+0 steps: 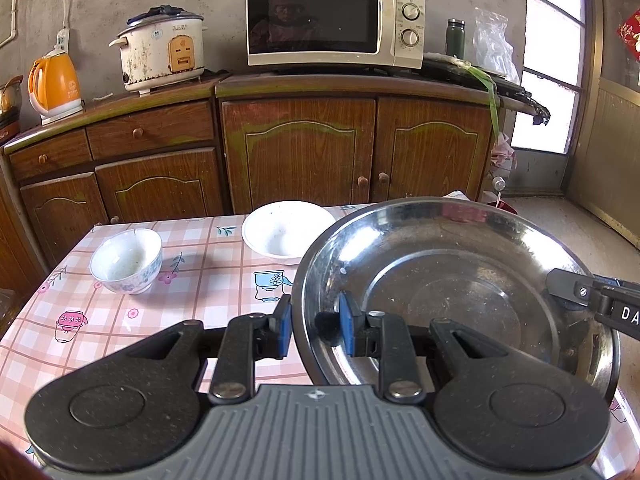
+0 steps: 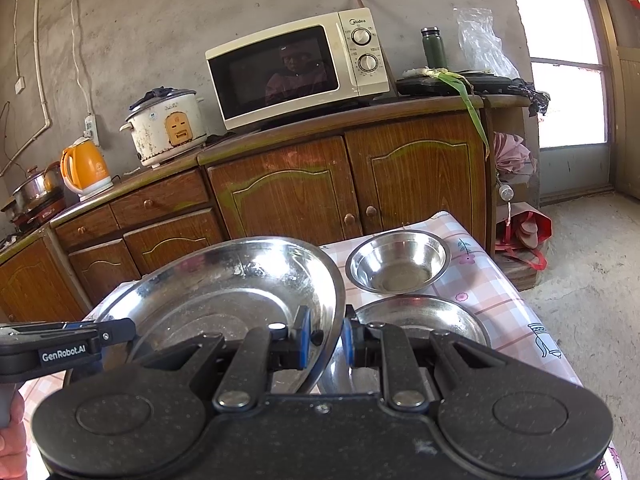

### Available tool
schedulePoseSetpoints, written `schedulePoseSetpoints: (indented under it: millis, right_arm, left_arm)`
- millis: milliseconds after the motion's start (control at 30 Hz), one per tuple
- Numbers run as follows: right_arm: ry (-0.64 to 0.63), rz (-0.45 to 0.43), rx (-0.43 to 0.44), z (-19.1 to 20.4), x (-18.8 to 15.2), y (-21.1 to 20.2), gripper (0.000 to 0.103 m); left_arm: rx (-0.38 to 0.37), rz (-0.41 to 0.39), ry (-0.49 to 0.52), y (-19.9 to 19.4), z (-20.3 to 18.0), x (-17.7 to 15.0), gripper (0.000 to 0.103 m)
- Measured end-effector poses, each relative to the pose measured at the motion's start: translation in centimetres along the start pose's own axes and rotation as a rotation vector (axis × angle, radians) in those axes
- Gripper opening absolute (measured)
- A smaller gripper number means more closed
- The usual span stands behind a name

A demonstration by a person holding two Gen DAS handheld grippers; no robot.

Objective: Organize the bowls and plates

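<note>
both grippers, left [image 1: 314, 322] and right [image 2: 326, 338], clamp the steel plate's [image 1: 452, 264] opposite rims, mid-carry; next, lower it onto the plate [image 2: 424, 316] near the table's right edge.

Worktop [image 1: 192, 280] cover: pink-and-white check, printed with small flowers and blue and pink pots. Large plate [image 1: 456, 288]: bare silver steel, mirror sheen. Far-edge bowl [image 1: 288, 232]: plain white. Left-edge bowl [image 1: 127, 261]: white with blue floral pattern outside. Right-corner bowl [image 2: 398, 261]: silver steel. Left tool [image 1: 314, 320] and right tool [image 2: 325, 338]: black bodies, blue pads.
</note>
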State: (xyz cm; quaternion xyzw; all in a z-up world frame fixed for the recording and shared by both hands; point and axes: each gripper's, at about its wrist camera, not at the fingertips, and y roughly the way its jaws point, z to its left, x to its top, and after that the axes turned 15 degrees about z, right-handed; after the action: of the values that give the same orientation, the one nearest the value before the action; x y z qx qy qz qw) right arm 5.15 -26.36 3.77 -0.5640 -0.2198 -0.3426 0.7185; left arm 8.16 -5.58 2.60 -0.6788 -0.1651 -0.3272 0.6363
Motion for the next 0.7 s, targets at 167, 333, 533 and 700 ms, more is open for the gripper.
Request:
schedulePoseSetpoints:
  millis: [167, 333, 533, 700]
  right_arm:
    - [0.002, 0.001, 0.002, -0.1, -0.1, 0.0, 0.022]
    - [0.005, 0.006, 0.003, -0.3, -1.0, -0.1, 0.022]
    - [0.009, 0.008, 0.004, -0.4, -1.6, -0.3, 0.022]
    - [0.009, 0.008, 0.004, -0.4, -1.7, -0.4, 0.022]
  left_arm:
    - [0.000, 0.000, 0.003, 0.0, -0.1, -0.3, 0.025]
    - [0.003, 0.001, 0.008, -0.1, -0.2, -0.5, 0.025]
    - [0.004, 0.001, 0.010, -0.1, -0.3, -0.7, 0.025]
    - [0.003, 0.000, 0.013, -0.2, -0.5, -1.1, 0.025]
